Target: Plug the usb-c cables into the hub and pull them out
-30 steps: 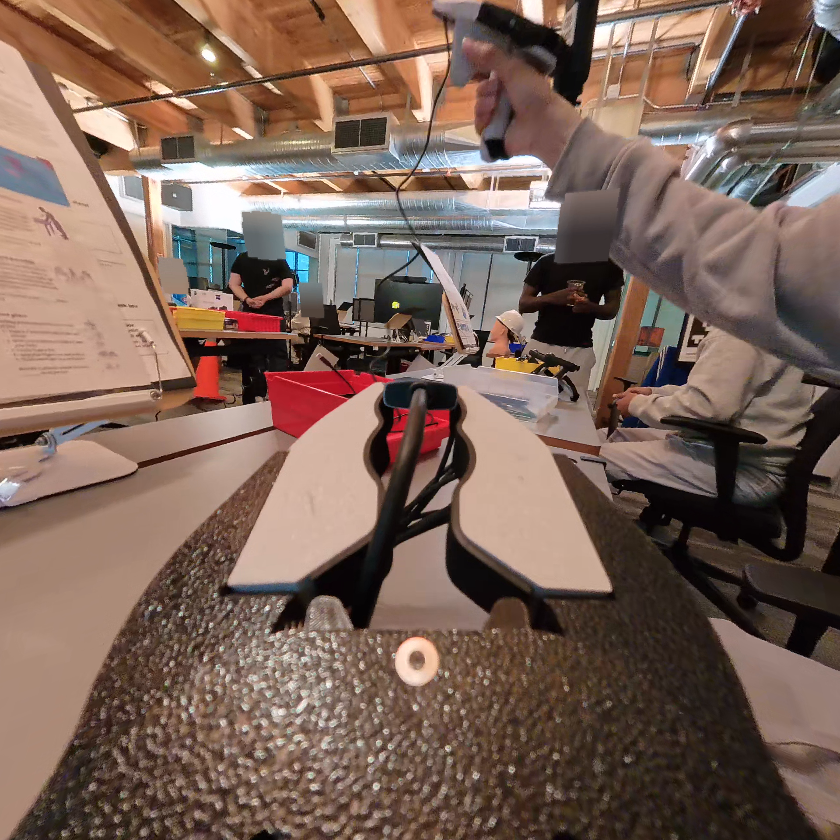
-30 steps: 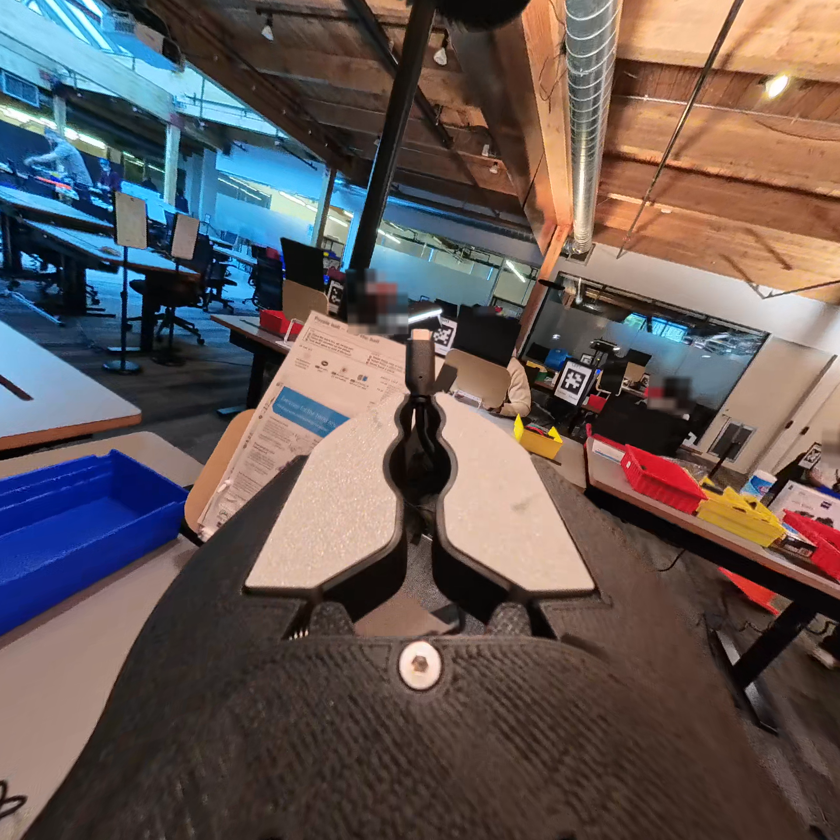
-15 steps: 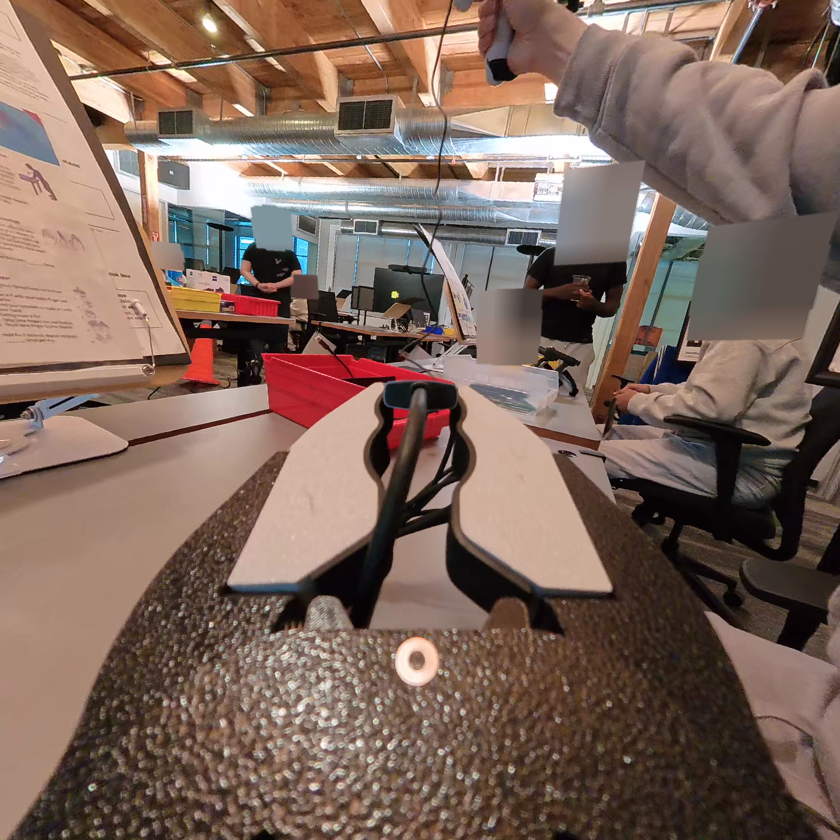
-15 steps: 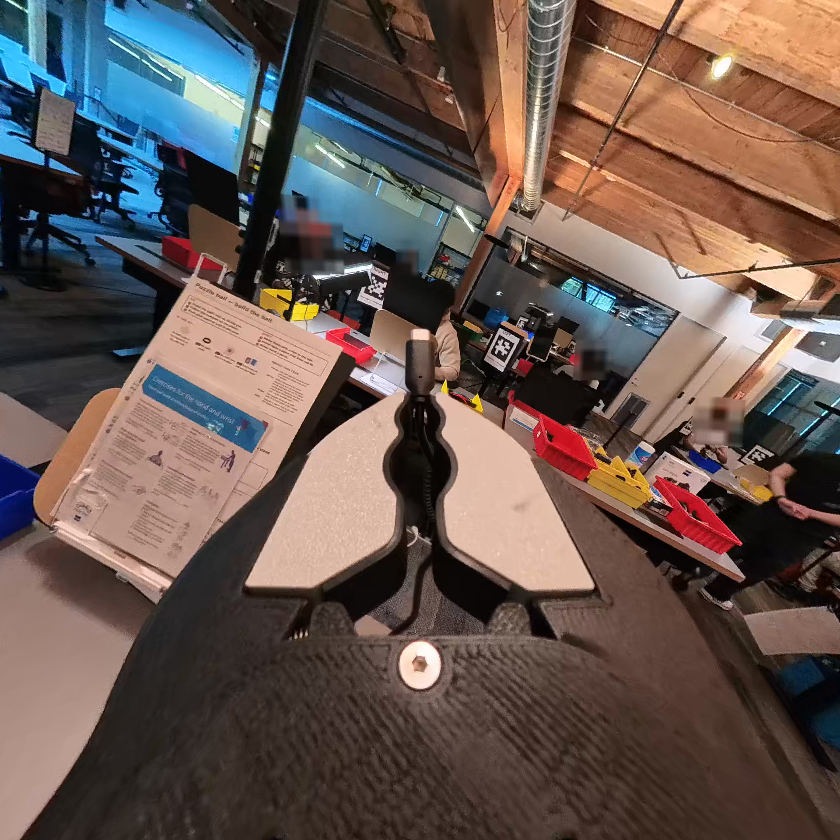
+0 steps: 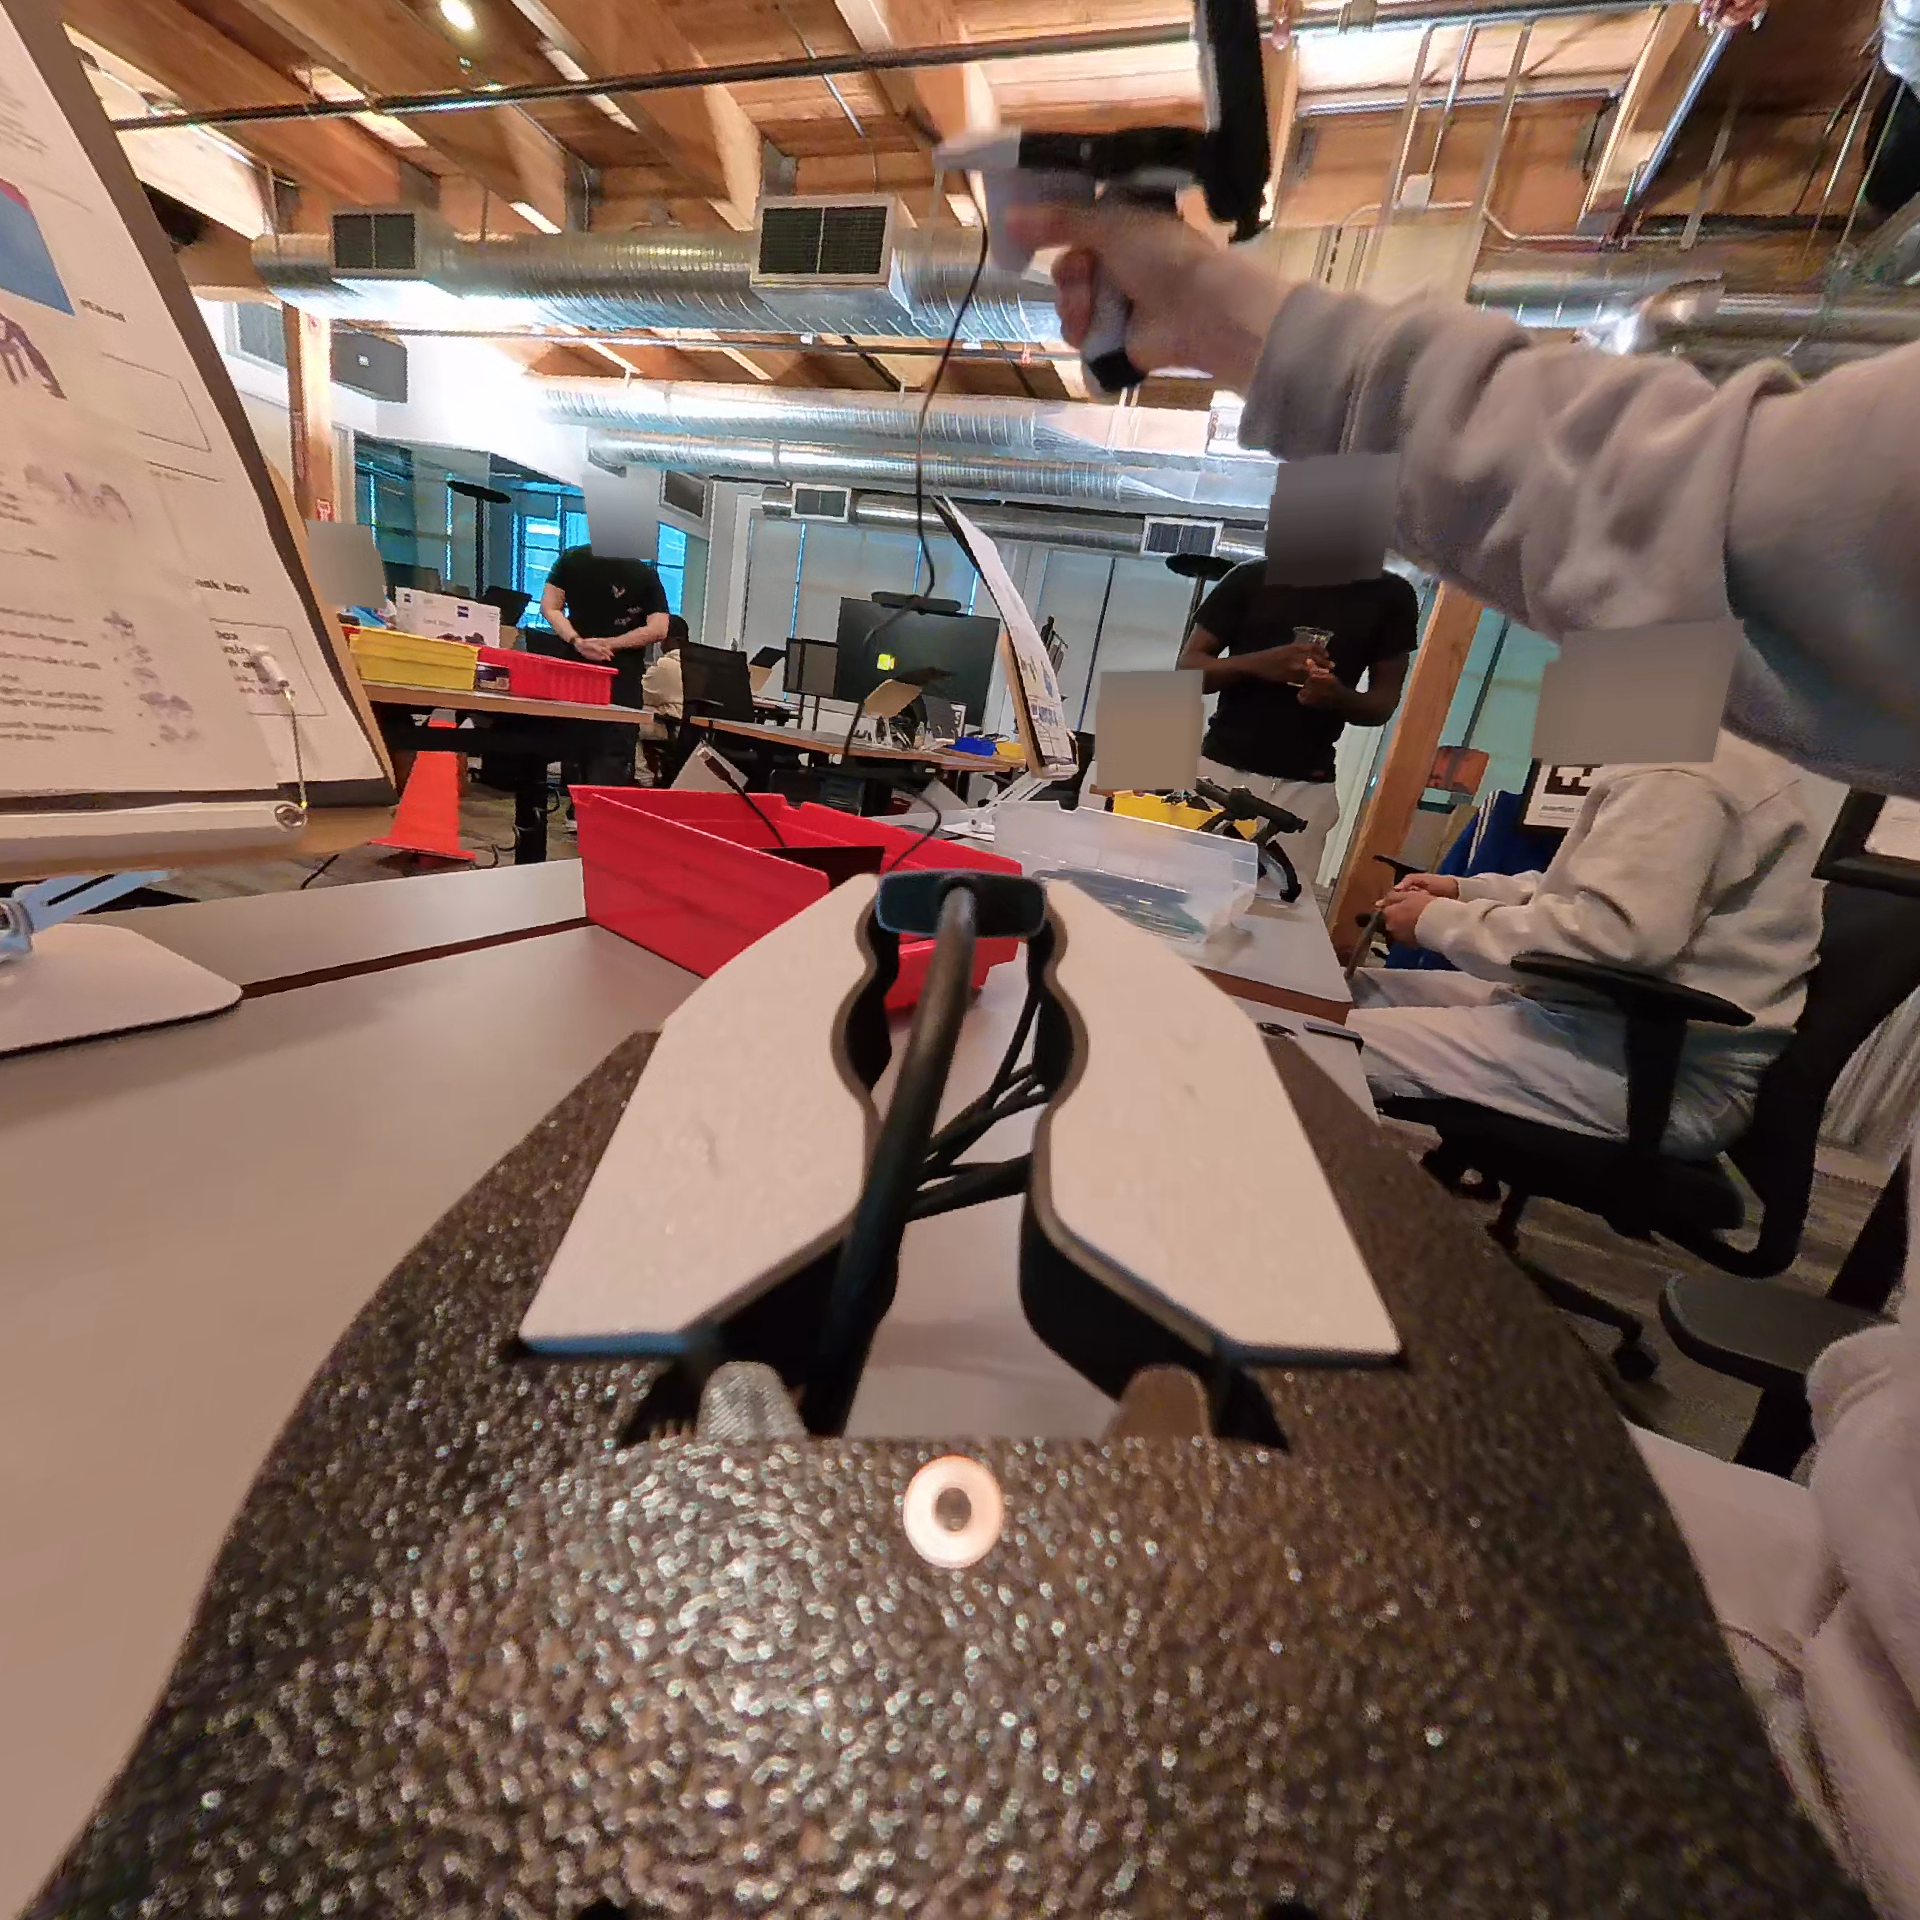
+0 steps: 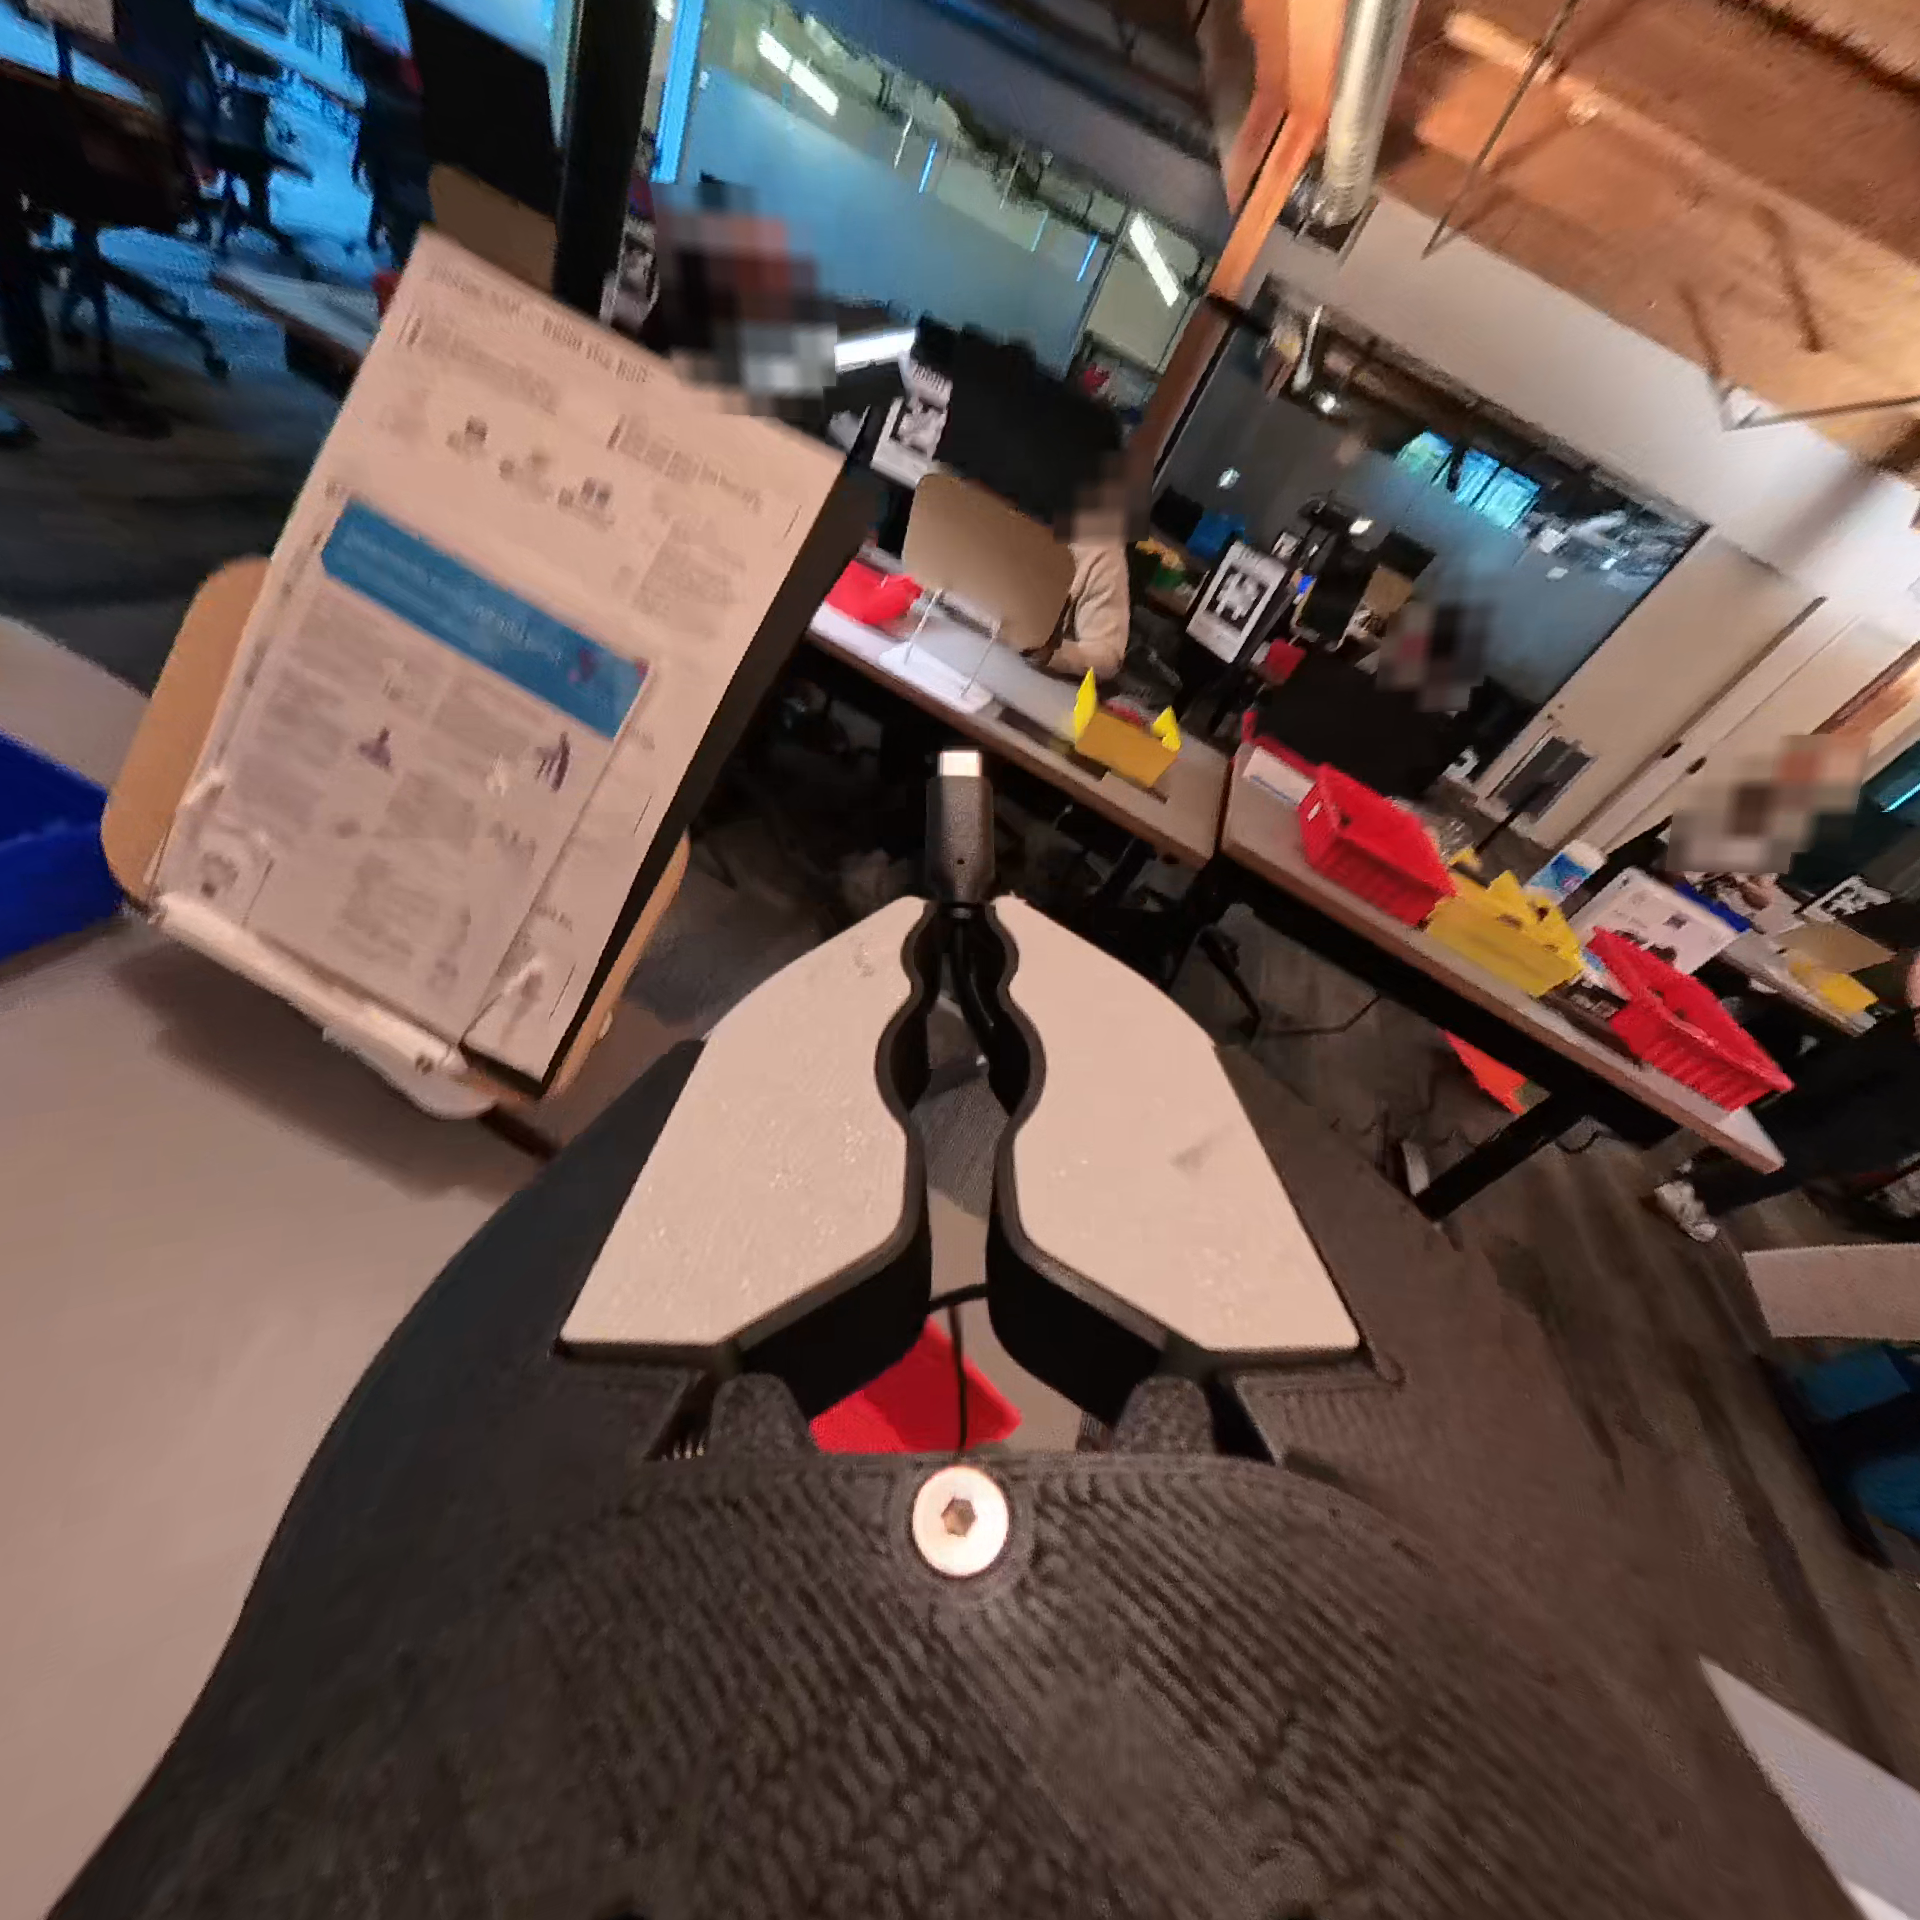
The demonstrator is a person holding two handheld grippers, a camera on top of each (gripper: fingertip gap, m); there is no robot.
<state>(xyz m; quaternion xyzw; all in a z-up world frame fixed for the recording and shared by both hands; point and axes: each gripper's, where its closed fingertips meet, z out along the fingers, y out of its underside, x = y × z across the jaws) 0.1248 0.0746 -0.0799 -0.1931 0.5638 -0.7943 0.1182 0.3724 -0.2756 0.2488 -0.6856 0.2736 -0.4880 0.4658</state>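
Observation:
In the left wrist view my left gripper (image 5: 956,906) is shut on a small dark hub (image 5: 1000,902), held level above the grey table (image 5: 260,1195). The hub's black lead (image 5: 904,1132) runs back between the fingers. In the right wrist view my right gripper (image 6: 958,908) is shut on a black USB-C cable plug (image 6: 958,836). Its silver tip points away and sits apart from the hub. The hand holding the right gripper (image 5: 1143,301) is raised high, and the thin cable (image 5: 930,436) hangs down from it.
A red bin (image 5: 717,873) sits just beyond the hub, with a clear plastic box (image 5: 1132,868) to its right. A document stand (image 5: 125,520) stands at the left and also shows in the right wrist view (image 6: 468,675). A blue bin (image 6: 42,842) lies far left. A seated person (image 5: 1621,883) is at the right. Across from one pair of fingers to the other is roughly 55 cm.
The right gripper has tipped downward with the plug, so the stand and table fill more of its view. The raised hand has come lower in the left view. The left gripper has hardly moved.

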